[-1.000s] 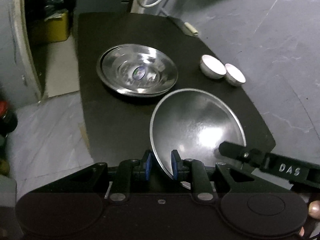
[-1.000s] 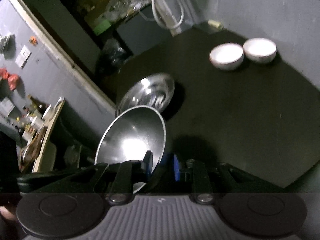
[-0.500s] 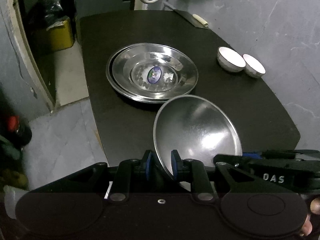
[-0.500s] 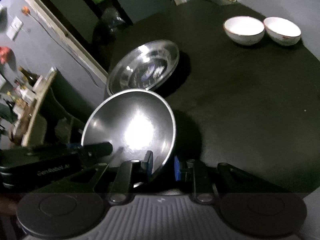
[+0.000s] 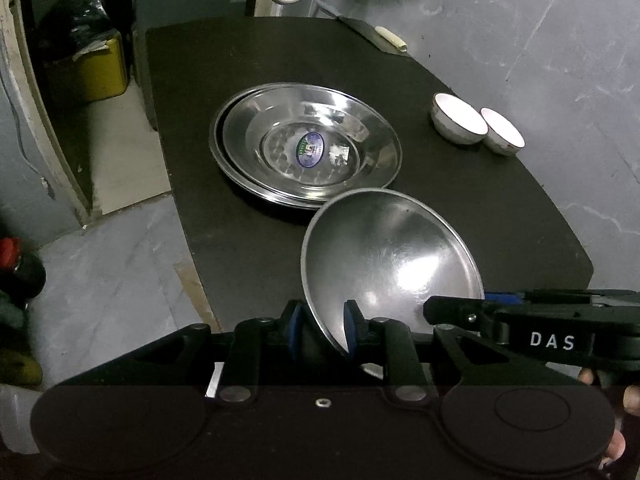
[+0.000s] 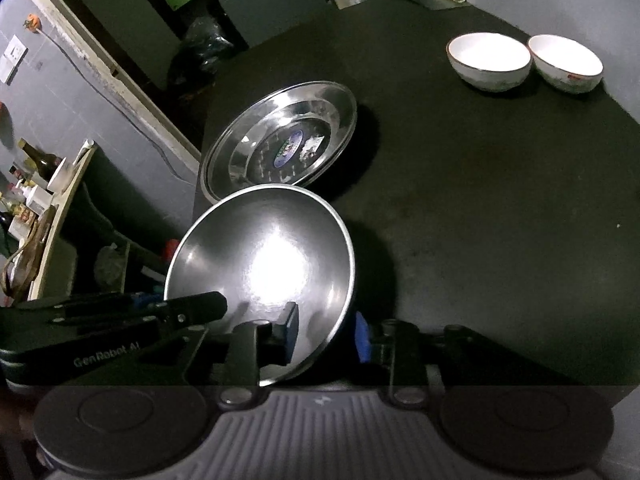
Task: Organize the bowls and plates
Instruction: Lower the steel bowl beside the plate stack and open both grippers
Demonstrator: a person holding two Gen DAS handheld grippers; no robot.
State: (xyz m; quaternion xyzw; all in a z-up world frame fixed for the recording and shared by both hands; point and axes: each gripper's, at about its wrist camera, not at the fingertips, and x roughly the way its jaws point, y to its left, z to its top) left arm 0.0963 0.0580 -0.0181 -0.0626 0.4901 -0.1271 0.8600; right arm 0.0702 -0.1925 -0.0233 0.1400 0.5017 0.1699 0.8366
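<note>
Steel bowl [image 5: 390, 260] sits near the front edge of the black table [image 5: 248, 56], just in front of the stacked steel plates [image 5: 308, 148], tilted w/ its hollow facing the left wrist cam.

Left view: left gripper [image 5: 320, 330] straddles the bowl's near rim, one blue pad inside, one outside. Jaws narrow and opening; the inner pad looks to touch the rim, the outer stands a bit off, so grip seems to be letting go. Right gripper's dark finger reaches in from the right side of frame at the rim. Count here: 1 loose steel bowl, at least 2 nested steel plates (two rims show at left), 2 white bowls [image 5: 478, 130] side by side near the far right edge, 1 knife [image 5: 376, 36] at the back.

Right view: right gripper [image 6: 326, 334] also straddles the bowl [image 6: 264, 264] rim, jaws opening, clear gap both sides, not pressing. Plates [image 6: 280, 148] just behind, white bowls [image 6: 524, 62] well apart at far right.

Step, by my read: bowl being set down/released beside the plate stack. Next calls for both grippers to back off the rim w/o tipping it, then prob. go for the white bowls.
</note>
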